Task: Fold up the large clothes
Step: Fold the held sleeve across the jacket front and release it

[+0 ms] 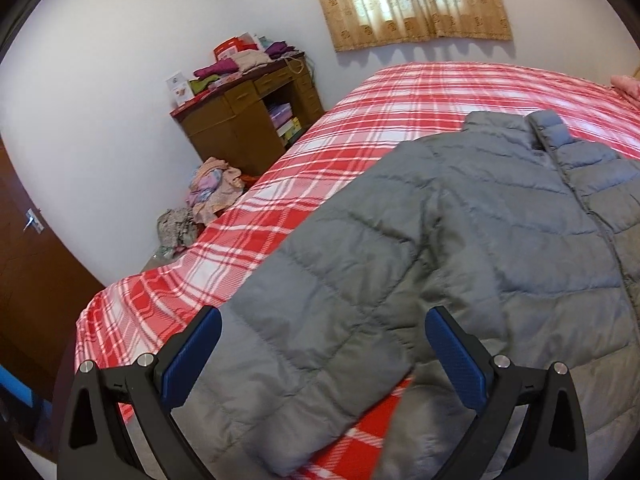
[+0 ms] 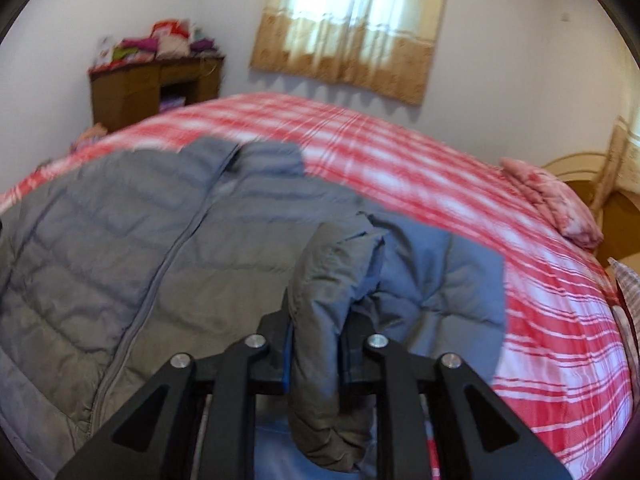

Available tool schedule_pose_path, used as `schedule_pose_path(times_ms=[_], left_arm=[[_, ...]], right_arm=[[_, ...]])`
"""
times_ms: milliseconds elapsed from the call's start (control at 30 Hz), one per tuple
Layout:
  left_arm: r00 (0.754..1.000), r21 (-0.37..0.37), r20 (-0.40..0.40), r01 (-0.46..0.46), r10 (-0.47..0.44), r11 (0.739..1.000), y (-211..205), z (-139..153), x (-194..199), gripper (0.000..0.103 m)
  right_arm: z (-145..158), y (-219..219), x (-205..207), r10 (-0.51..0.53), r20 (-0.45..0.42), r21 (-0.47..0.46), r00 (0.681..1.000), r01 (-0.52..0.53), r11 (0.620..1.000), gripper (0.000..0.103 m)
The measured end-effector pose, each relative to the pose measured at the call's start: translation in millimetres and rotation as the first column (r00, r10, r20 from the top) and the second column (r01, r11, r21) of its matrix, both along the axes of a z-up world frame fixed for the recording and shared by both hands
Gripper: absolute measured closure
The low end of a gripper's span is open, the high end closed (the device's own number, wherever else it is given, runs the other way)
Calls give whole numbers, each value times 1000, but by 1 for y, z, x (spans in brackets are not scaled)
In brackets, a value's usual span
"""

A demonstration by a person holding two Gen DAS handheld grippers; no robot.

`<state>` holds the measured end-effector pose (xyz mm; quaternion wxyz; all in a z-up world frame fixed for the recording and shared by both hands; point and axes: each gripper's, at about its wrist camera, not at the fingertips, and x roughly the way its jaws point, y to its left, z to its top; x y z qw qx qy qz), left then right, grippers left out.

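Observation:
A grey quilted puffer jacket [image 1: 460,240] lies zipped, front up, on a bed with a red and white plaid sheet [image 1: 328,136]. My left gripper [image 1: 322,344] is open and empty, its blue pads on either side of the jacket's left sleeve [image 1: 320,360], just above it. In the right wrist view the jacket [image 2: 120,248] spreads to the left. My right gripper [image 2: 316,344] is shut on the jacket's right sleeve [image 2: 320,320], bunched between the jaws and lifted over the jacket body.
A brown wooden desk [image 1: 248,116] piled with folded clothes stands by the far wall. A heap of clothes [image 1: 208,196] lies on the floor beside the bed. A pink pillow [image 2: 552,204] lies at the bed's right end. A curtained window [image 1: 408,0] is behind.

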<state>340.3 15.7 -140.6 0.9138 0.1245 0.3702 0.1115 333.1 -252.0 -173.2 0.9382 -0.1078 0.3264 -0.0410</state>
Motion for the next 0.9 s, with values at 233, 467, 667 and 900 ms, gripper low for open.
schedule_pose_path(times_ms=[233, 467, 667, 900], left_arm=[[995, -18, 20, -94, 94, 995, 20, 10, -5, 1], [996, -59, 64, -56, 60, 997, -11, 34, -15, 1], [993, -79, 77, 94, -87, 992, -87, 45, -8, 1], [957, -187, 12, 288, -291, 939, -212, 29, 16, 1]], right_arm=[[9, 39, -22, 152, 1, 1, 988, -152, 988, 46], [22, 30, -57, 219, 24, 85, 975, -220, 972, 47], [15, -45, -74, -31, 40, 109, 999, 26, 994, 45], [-14, -111, -75, -231, 1, 103, 973, 229, 968, 34]])
